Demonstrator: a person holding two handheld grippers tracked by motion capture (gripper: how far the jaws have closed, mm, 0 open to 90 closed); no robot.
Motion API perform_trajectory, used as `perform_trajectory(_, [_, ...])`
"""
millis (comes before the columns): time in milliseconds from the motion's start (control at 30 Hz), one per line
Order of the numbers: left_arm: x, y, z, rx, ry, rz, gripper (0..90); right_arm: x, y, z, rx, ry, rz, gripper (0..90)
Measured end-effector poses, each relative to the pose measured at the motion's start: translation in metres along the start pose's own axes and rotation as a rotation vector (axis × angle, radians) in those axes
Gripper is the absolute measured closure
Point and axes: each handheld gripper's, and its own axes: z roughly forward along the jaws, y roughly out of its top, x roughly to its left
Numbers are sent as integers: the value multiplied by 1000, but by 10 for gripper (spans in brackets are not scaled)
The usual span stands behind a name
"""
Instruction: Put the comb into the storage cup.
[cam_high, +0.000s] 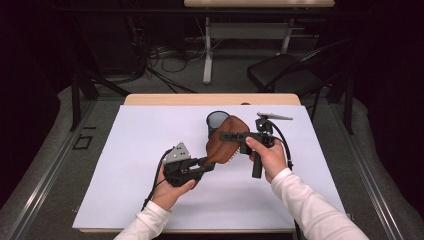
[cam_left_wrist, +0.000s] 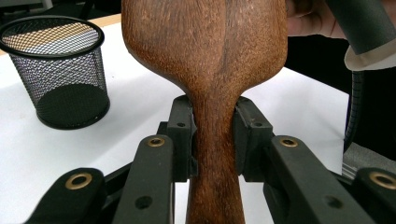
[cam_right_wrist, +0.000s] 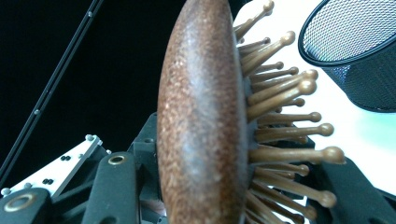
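High view, wooden hairbrush (cam_high: 227, 140) slanting handle-down-left, left gripper (cam_high: 209, 164) jaws clamping handle, right gripper (cam_high: 231, 136) jaws clamping head.

Wooden hairbrush (cam_left_wrist: 210, 51) showing reddish-brown grain, semi-matt, with smooth rounded wooden pins (cam_right_wrist: 285, 116). Pen cup (cam_left_wrist: 58, 70) looking like black wire mesh metal, matt. Gripper jaws appearing matt black plastic. Table cover (cam_high: 150, 145) looking smooth, matt white.
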Motion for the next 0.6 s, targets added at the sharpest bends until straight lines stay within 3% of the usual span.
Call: perform_trajectory(600, [3,-2,2,-2,14,-22,595,-5,3,4,-3,5,39,474])
